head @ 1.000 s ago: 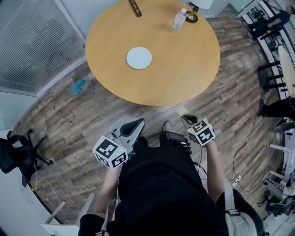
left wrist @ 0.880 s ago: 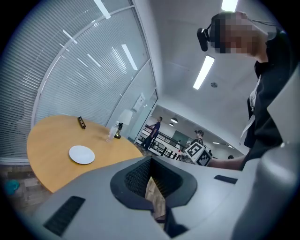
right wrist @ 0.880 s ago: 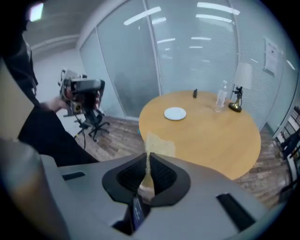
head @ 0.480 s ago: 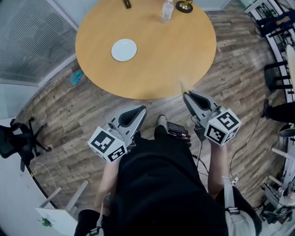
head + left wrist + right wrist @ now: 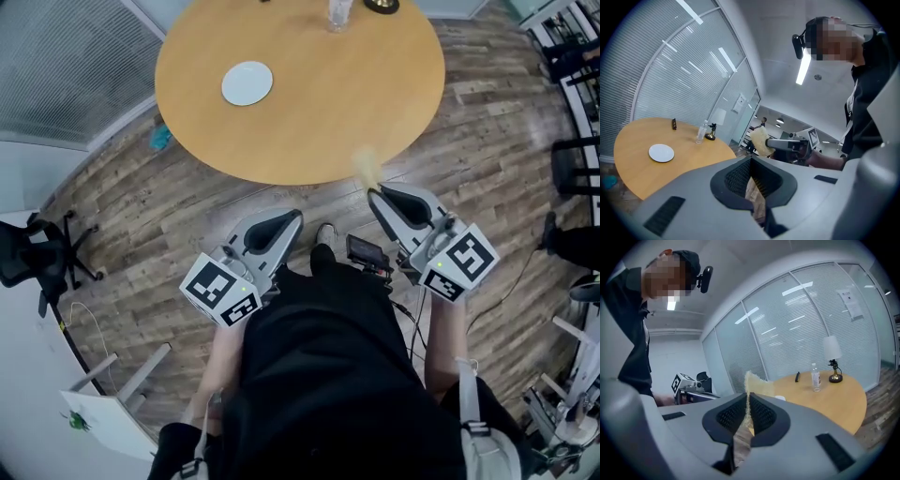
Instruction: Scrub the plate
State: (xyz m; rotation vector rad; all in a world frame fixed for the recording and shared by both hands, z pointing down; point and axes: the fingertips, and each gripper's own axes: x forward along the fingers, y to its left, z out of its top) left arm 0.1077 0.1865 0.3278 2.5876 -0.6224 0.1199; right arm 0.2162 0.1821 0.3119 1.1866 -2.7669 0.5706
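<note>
1. Right gripper view: the right gripper (image 5: 747, 401) is clenched on a thin yellow sponge (image 5: 754, 383). The sponge stands on edge between the pads, with most of it sticking out past the tips.
2. Head view: the same sponge (image 5: 366, 167) shows as a blurred yellow patch ahead of the right gripper (image 5: 380, 197), over the wooden floor (image 5: 487, 141) just short of the table edge.
3. Left gripper view: the left gripper (image 5: 751, 173) has its jaws drawn together on nothing; only a sliver of floor shows between them. In the head view it (image 5: 286, 220) is held low, close to the person's body.
4. The white plate (image 5: 247, 82) lies flat on the far left part of the round wooden table (image 5: 328, 122), well apart from both grippers. It looks bare and is also in the left gripper view (image 5: 661, 153).
5. A water bottle (image 5: 815, 377) and a small desk lamp (image 5: 833, 357) stand at the far rim, away from the plate.
6. Judged stage: approach; no scrubbing has begun.
7. Risks:
   - The grip is near one edge of the sponge, so pressing down could fold it or pull it out.
   - Nothing pins the plate, so a hard stroke could send it skating across the smooth top unless the left gripper steadies the rim.
</note>
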